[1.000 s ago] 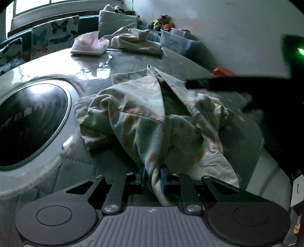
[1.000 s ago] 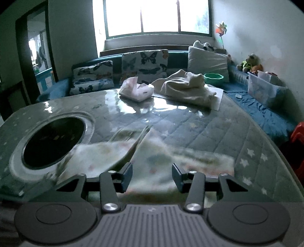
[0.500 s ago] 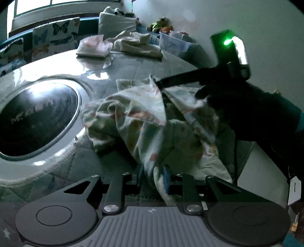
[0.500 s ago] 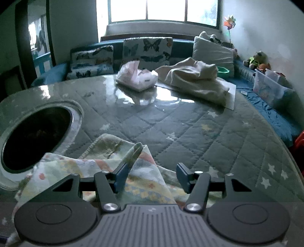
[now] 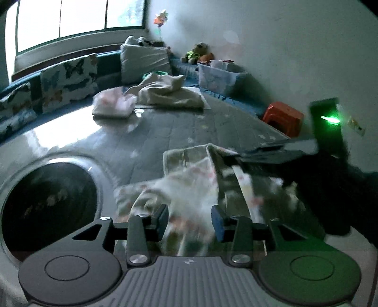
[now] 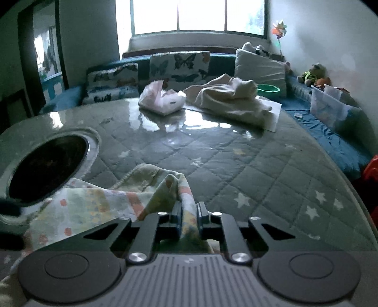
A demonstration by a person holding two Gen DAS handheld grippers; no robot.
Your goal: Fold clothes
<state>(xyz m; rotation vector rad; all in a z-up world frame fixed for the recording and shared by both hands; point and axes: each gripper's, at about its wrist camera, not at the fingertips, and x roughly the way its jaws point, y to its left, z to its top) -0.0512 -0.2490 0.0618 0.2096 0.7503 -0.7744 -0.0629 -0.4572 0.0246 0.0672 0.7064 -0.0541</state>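
The right hand-held gripper (image 6: 189,218) was clamped on a raised fold of the patterned garment (image 6: 99,200), which lay crumpled on the quilted surface (image 6: 236,165); the left hand-held gripper (image 5: 190,218) stood apart, cloth blurred between its fingers; farther back, a clear bin (image 6: 329,107) held unclear items.

bright window (image 6: 198,16) behind blue bench (image 6: 330,141) with butterfly cushions (image 6: 179,66); white wall (image 5: 271,47) at right, pinwheel (image 6: 278,28) in corner; glossy quilted star-print tabletop (image 6: 236,165), dark round opening (image 6: 47,165).
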